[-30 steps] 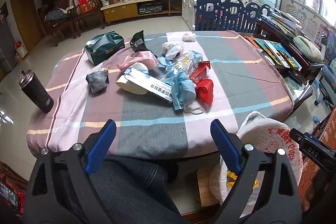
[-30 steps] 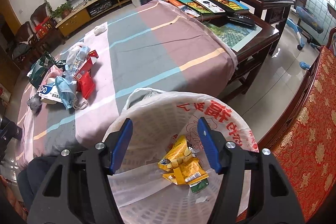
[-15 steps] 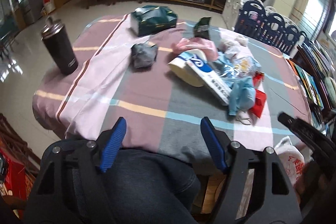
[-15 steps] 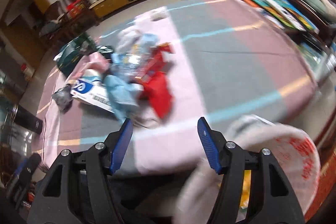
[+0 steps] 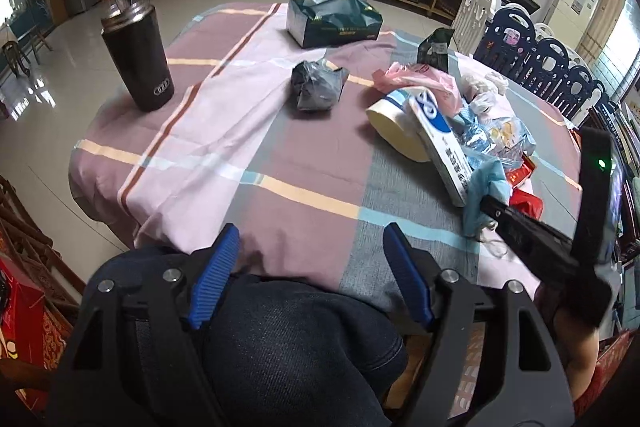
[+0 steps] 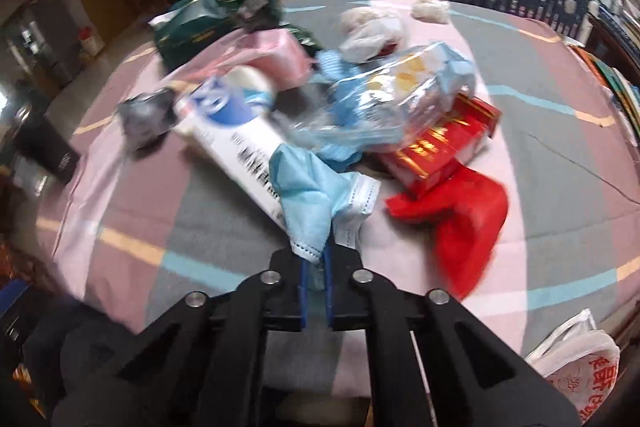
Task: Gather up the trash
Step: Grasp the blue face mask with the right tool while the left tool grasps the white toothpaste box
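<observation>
Behind the worktop (image 5: 312, 155) a living room is showing, with a long TV cabinet and a dark screen at 12 o'clock and a child's play fence at 2 o'clock. Striped cloth is covering the worktop, and the trash is lying heaped toward its right half, near enough to be reached from the seat. The right tongs (image 6: 315, 269) are pinching a blue face mask (image 6: 316, 195) by its near edge, pressed together on the soft fabric, probably because that loose edge is the easiest part to catch. Just beyond it a white box (image 6: 240, 143), a clear wrapper (image 6: 400, 99) and a red box (image 6: 444, 147) are touching one another in the pile. A white bag (image 6: 576, 371) is hanging open at 5 o'clock, likely as the collecting sack. The left tongs (image 5: 312, 275) are hovering spread and empty over the person's knee, out of the way. A black tumbler (image 5: 138, 57) is standing apart at 10 o'clock.
</observation>
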The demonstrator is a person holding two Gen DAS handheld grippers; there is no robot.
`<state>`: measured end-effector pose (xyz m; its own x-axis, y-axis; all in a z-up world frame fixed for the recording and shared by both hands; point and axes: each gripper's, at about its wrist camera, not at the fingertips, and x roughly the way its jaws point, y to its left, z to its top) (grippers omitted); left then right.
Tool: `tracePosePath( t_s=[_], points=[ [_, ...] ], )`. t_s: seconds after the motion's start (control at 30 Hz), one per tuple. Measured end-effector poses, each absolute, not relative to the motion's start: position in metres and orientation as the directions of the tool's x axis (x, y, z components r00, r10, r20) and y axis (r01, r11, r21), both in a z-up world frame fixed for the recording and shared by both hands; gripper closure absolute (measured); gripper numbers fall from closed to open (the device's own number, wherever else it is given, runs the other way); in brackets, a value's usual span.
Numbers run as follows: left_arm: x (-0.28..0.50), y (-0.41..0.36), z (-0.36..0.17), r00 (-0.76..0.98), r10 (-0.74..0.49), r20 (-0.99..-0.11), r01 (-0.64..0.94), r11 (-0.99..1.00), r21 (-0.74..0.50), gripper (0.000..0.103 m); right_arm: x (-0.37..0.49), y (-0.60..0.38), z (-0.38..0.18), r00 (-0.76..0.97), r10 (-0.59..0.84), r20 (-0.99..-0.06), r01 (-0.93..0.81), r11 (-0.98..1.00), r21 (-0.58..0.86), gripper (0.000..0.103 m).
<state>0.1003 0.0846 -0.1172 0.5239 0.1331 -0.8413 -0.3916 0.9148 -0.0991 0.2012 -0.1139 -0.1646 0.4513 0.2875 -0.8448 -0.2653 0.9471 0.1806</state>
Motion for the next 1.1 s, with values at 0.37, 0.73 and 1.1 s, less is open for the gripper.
tracePosePath(
  t_s=[0.37, 0.73, 1.1],
  points=[
    [0.12, 0.096, -0.124, 0.51, 0.125, -0.851, -0.452, 0.881, -0.141, 0.021, 0.17, -0.152, -0.139, 0.439, 0.459, -0.772, -0.217, 0.888, 0.405, 0.097],
    [0.252, -0.014, -0.169, 0.42, -0.048, -0.906, -0.271, 0.946, -0.176, 0.013, 0.134, -0.265, -0.12, 0.546, 0.35, -0.761, -0.006, 0.91, 0.414, 0.097],
    [0.28, -0.01, -0.19, 0.408, -0.037, -0.912, -0.253, 0.955, -0.152, 0.056, 0.122, -0.284, -0.125, 0.537, 0.371, -0.758, 0.003, 0.897, 0.442, 0.097]
  ],
)
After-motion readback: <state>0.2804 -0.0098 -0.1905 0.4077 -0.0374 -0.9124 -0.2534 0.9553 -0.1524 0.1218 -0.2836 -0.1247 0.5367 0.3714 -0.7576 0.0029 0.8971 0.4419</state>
